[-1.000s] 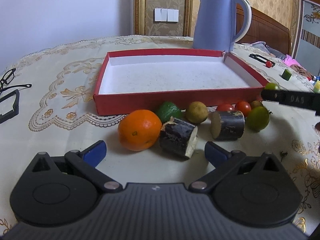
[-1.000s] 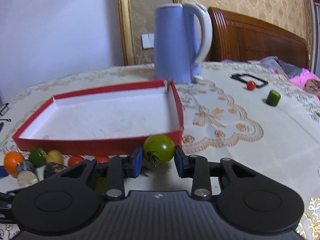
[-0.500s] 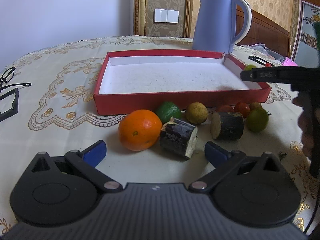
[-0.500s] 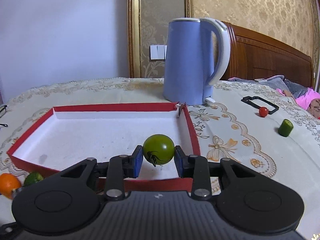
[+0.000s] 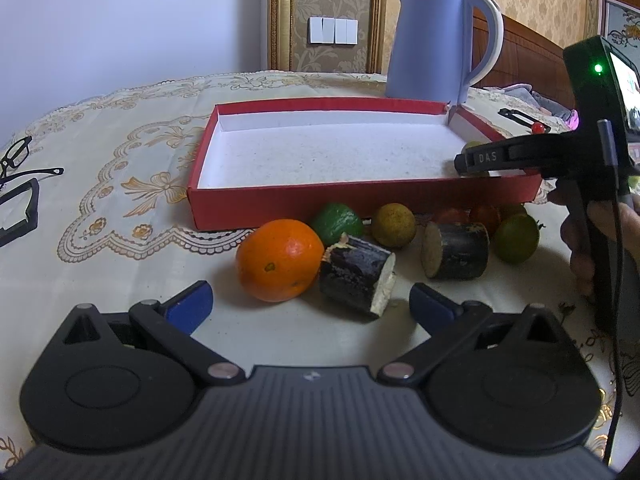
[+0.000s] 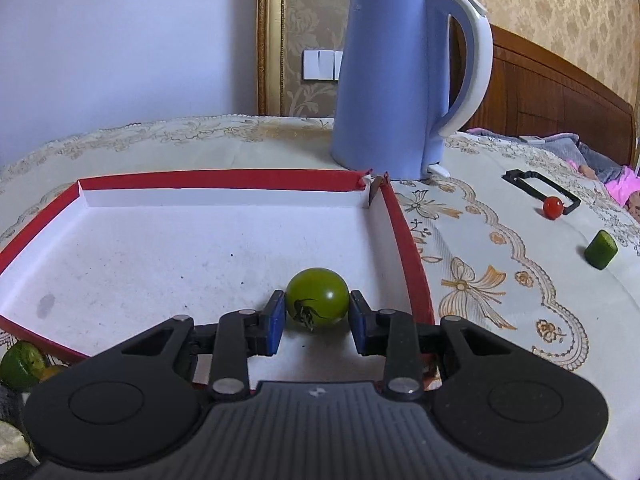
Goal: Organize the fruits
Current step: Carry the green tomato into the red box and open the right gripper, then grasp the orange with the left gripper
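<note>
My right gripper (image 6: 316, 318) is shut on a green tomato (image 6: 317, 297) and holds it low over the near right corner of the red box (image 6: 404, 236). In the left wrist view the right gripper (image 5: 476, 159) reaches over the box's (image 5: 280, 204) right end, with the tomato (image 5: 474, 145) peeking behind its finger. My left gripper (image 5: 310, 304) is open and empty, just short of an orange (image 5: 279, 259) and a dark sugarcane piece (image 5: 357, 274). A green lime (image 5: 337, 222), a yellow fruit (image 5: 394, 219), a second cane piece (image 5: 456, 249), red tomatoes (image 5: 484, 214) and another green fruit (image 5: 517, 237) lie along the box's front wall.
A blue kettle (image 6: 404, 80) stands behind the box. A red cherry tomato (image 6: 553, 207), a black frame (image 6: 540, 190) and a green piece (image 6: 600, 249) lie at the right. Glasses (image 5: 20, 160) lie at the left table edge.
My right gripper carried the green tomato forward over the box's front wall and lowered it toward the box floor. The left gripper stayed still and open.
</note>
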Action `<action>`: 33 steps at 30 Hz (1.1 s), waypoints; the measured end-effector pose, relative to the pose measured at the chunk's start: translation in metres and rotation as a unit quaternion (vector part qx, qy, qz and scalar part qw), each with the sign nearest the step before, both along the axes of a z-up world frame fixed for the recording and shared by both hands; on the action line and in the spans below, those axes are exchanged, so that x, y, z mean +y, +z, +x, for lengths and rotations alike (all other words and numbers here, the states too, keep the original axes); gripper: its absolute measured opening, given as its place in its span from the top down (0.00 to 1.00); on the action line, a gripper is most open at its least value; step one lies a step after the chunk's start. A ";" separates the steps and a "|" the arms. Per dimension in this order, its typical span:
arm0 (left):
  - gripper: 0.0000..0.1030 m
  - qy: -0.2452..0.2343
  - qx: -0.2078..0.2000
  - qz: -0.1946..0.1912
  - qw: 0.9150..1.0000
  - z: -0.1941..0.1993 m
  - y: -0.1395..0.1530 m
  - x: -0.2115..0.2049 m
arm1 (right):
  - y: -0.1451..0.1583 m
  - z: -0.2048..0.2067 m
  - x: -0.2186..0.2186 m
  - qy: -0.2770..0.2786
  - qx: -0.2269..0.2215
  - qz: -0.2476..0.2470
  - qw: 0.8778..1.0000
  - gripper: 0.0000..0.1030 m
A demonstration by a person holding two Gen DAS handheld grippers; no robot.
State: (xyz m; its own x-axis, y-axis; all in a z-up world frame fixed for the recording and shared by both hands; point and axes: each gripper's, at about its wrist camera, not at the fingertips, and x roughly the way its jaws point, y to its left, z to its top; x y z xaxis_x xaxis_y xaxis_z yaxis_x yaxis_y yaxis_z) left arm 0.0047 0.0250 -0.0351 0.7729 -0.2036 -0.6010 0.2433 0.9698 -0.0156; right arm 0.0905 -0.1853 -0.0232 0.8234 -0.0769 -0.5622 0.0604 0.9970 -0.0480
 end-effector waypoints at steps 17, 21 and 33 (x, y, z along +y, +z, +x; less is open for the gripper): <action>0.00 0.000 -0.001 0.003 1.000 0.000 0.000 -0.001 | 0.022 -0.054 -0.010 0.003 -0.059 -0.002 0.998 0.28; 0.00 0.001 -0.001 0.007 1.000 0.001 -0.001 -0.002 | 0.021 -0.085 -0.031 -0.011 -0.049 0.028 0.998 0.28; 0.00 -0.001 -0.001 0.003 1.000 0.000 0.000 0.000 | -0.002 -0.088 -0.053 -0.054 0.017 0.009 0.998 0.24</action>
